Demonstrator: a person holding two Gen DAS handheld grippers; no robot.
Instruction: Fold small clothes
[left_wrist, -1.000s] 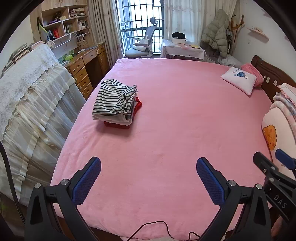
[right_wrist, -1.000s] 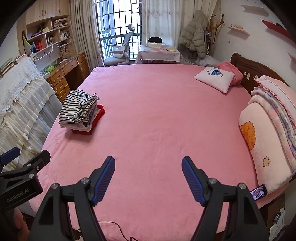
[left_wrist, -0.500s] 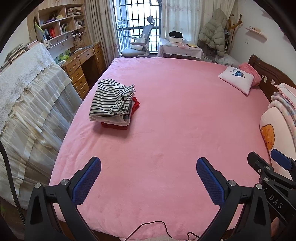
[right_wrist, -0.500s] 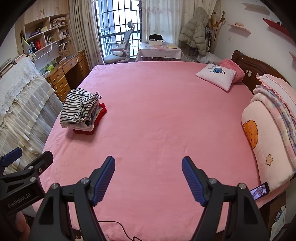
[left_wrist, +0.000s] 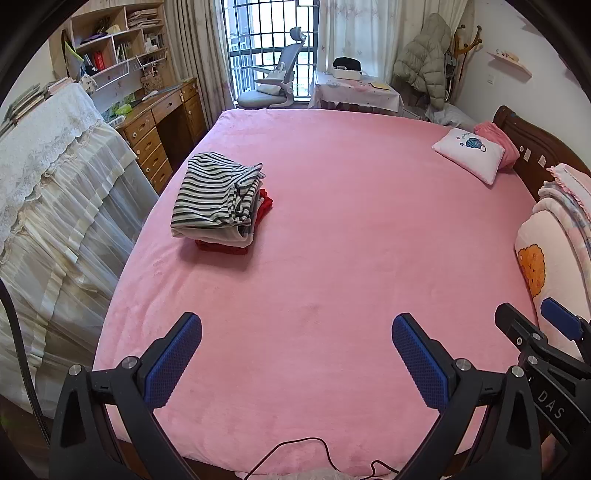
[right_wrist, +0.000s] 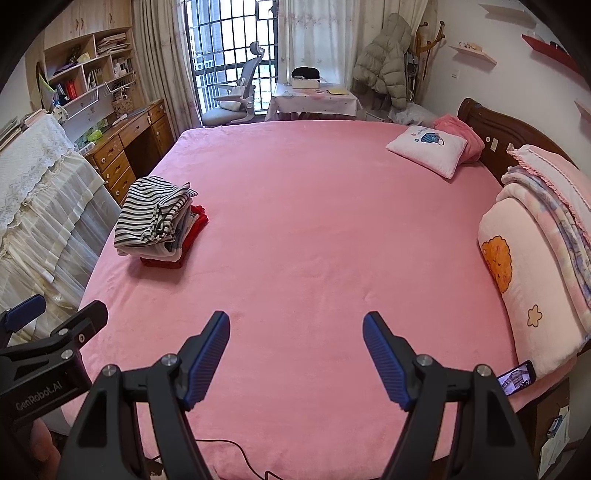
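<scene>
Pink plush bed cover (left_wrist: 332, 240) fills both views. Left gripper (left_wrist: 295, 332) and right gripper (right_wrist: 295, 325) spread wide, holding nothing, above its near edge. Folded striped-topped stack of clothes (left_wrist: 218, 201) lies far-left, long axis running away from the cameras.

Bed: a big bed (left_wrist: 332, 229) with a pink cover fills the middle of the room.
Window: far wall, with bars (right_wrist: 229, 55) and pale curtains (right_wrist: 306, 40); daylight comes in.
Chair: a grey desk chair (left_wrist: 275, 85) stands by the window.
Desk: a wooden desk (right_wrist: 125, 147) with drawers, far left, under open shelves (right_wrist: 88, 74).
Headboard: dark wood (right_wrist: 491, 129), on the right.
Walls: white, with small shelves (right_wrist: 472, 51) on the right.
</scene>
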